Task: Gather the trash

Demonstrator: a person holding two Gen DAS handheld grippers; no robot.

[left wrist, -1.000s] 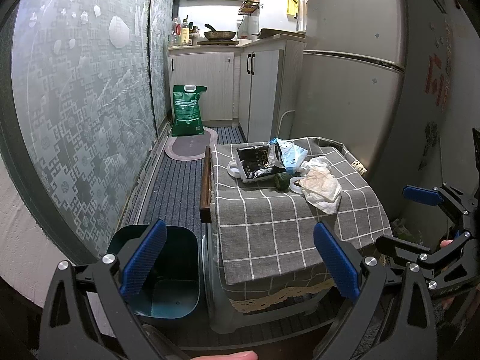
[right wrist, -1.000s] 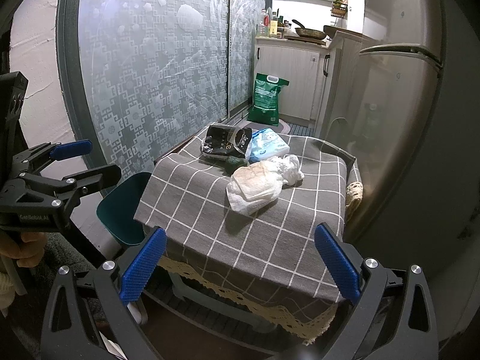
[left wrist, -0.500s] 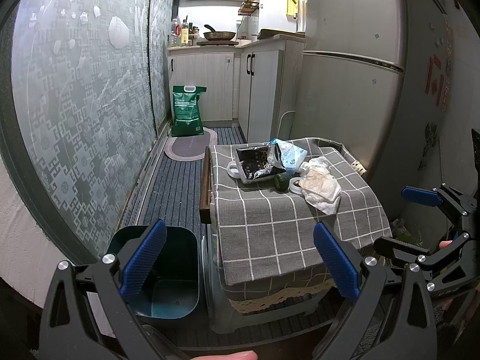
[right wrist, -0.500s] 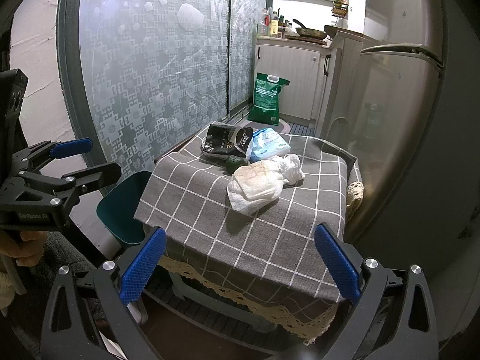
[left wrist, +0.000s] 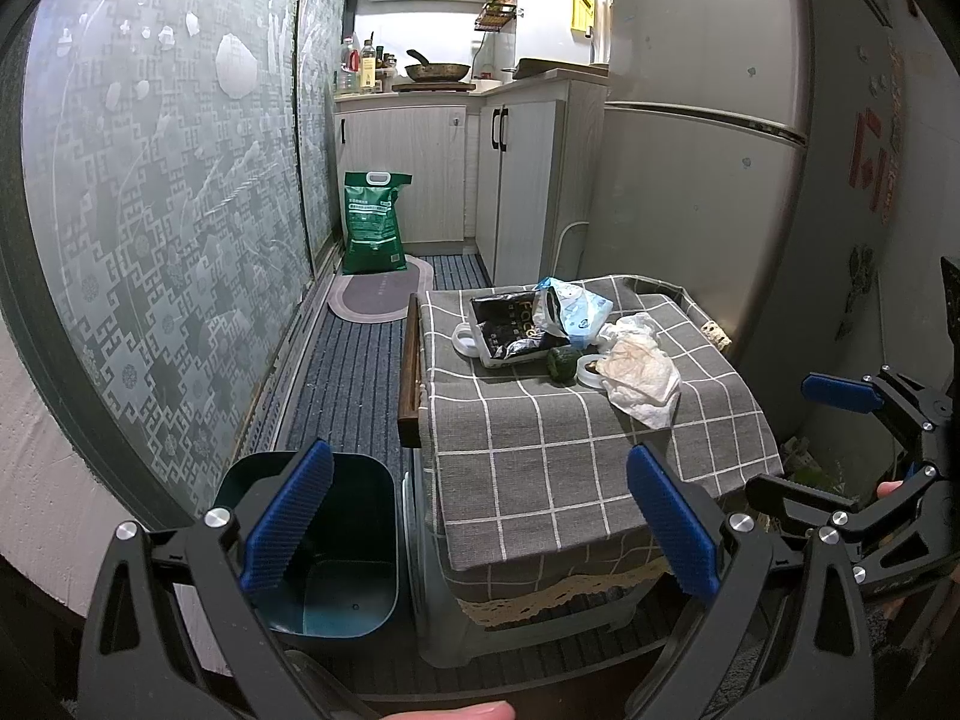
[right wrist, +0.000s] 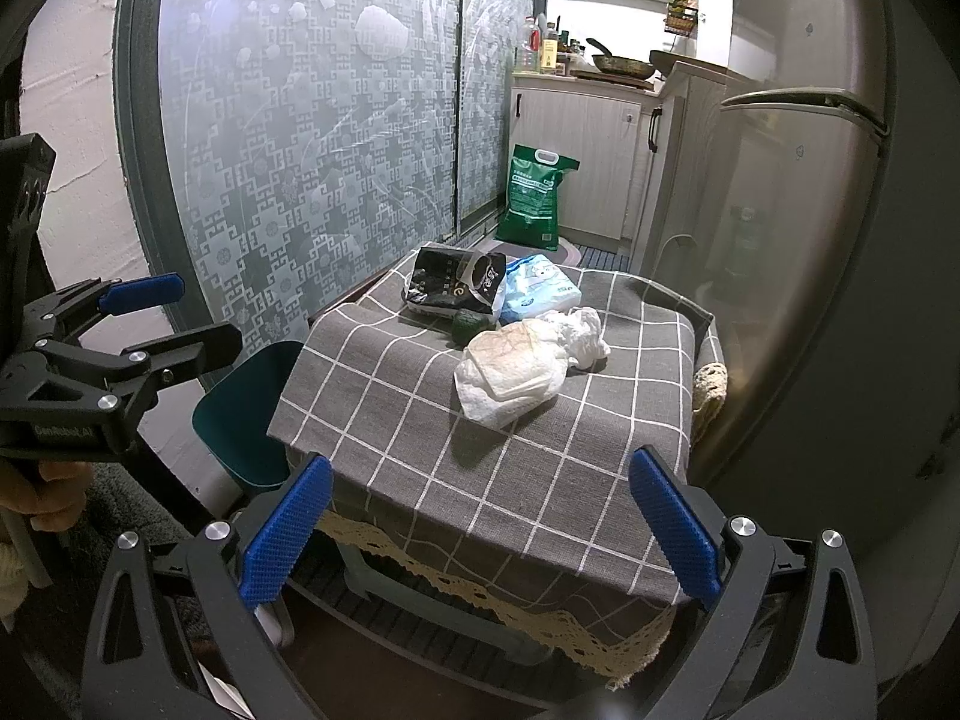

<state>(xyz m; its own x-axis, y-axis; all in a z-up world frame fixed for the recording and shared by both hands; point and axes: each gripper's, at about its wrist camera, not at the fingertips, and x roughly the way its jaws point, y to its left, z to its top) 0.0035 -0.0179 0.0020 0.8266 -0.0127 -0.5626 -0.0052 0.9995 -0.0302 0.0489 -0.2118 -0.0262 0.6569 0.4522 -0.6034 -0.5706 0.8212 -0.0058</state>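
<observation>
Trash lies on a small table with a grey checked cloth (left wrist: 540, 438) (right wrist: 420, 420): a crumpled white paper wad (left wrist: 639, 369) (right wrist: 516, 369), a black snack bag (left wrist: 510, 327) (right wrist: 450, 285), a light blue wrapper (left wrist: 579, 309) (right wrist: 537, 291) and a dark green lump (left wrist: 561, 363) (right wrist: 468, 324). A teal bin (left wrist: 327, 546) (right wrist: 252, 414) stands on the floor left of the table. My left gripper (left wrist: 480, 531) is open and empty, near the table's front left. My right gripper (right wrist: 480, 531) is open and empty at the table's front edge.
A frosted patterned glass door (left wrist: 150, 210) runs along the left. A fridge (left wrist: 708, 150) stands right of the table. A green sack (left wrist: 372, 222) and a floor mat (left wrist: 375, 294) lie beyond, before kitchen cabinets (left wrist: 420, 174). Two white rings (left wrist: 465, 339) lie on the cloth.
</observation>
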